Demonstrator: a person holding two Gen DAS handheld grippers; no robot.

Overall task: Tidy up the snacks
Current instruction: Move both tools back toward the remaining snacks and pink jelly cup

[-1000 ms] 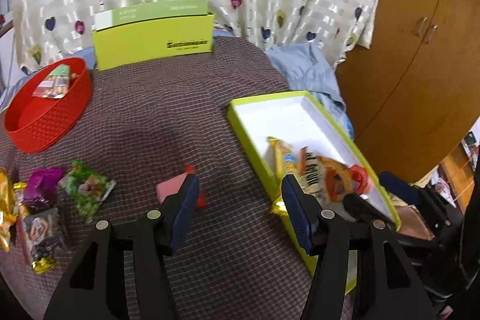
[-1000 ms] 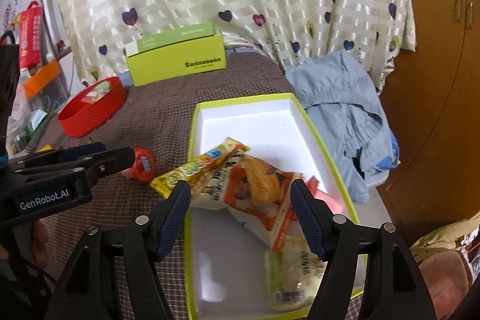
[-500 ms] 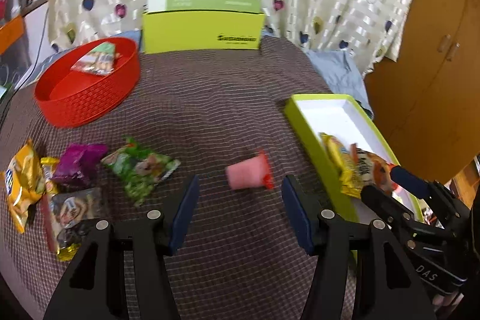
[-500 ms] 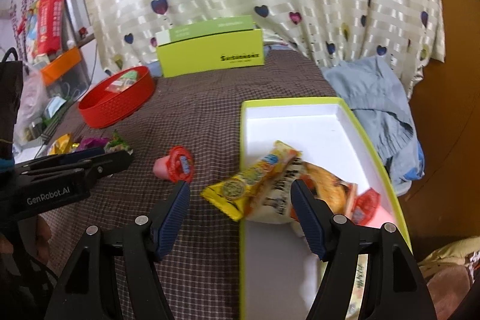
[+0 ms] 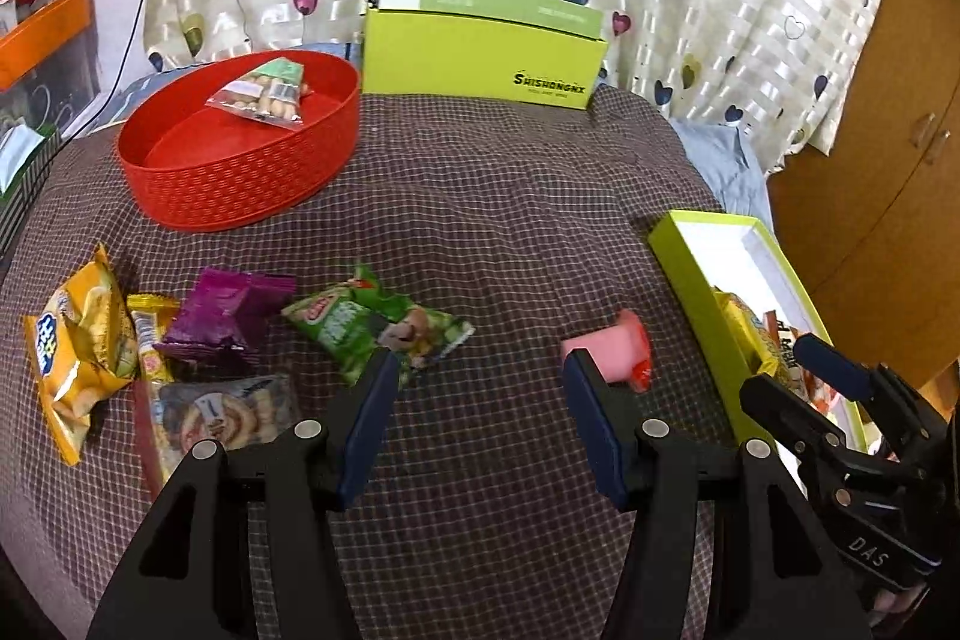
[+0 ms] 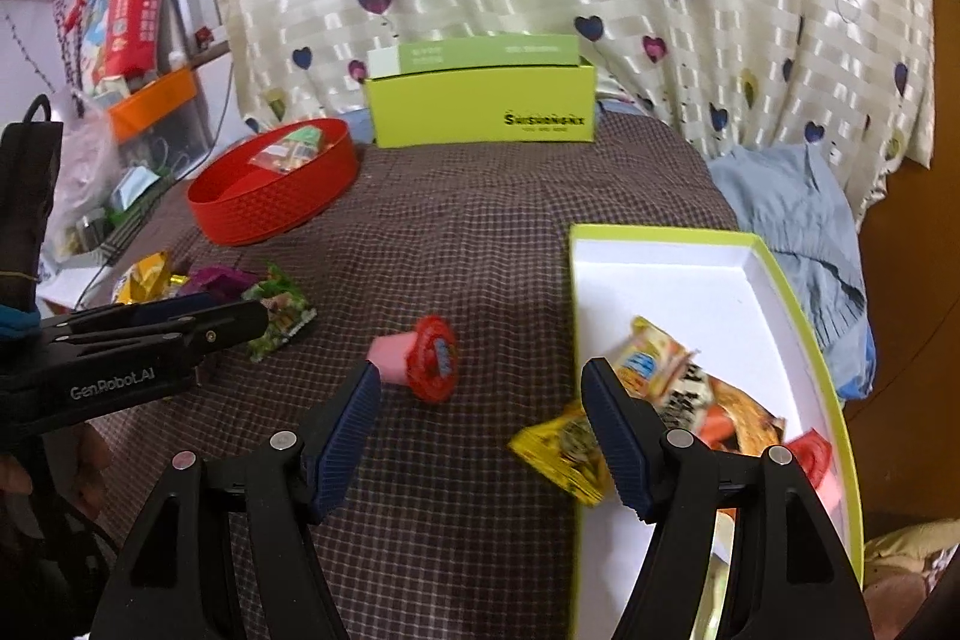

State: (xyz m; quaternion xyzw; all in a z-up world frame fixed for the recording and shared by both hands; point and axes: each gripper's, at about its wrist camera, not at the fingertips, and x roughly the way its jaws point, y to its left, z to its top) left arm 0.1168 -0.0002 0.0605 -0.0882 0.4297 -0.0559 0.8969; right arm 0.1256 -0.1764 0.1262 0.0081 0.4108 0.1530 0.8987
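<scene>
Snacks [image 5: 372, 334] lie loose on the checked bench [image 5: 510, 196]. From the left wrist, the left tool [image 5: 474, 424], jaws apart and empty, has swung from the green box [image 5: 690, 280] toward them.

From the right wrist, the right tool [image 6: 480, 430], apart and empty, has left the box for the pink jelly cup [image 6: 420, 358].

woven plastic basket [image 5: 240, 178], checked cloth tablecover [image 5: 492, 196]

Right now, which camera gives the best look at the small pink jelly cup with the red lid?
The right wrist view: the pink jelly cup lies unobstructed, its red lid facing the camera. In the left wrist view the cup is partly hidden behind a gripper finger.
</scene>
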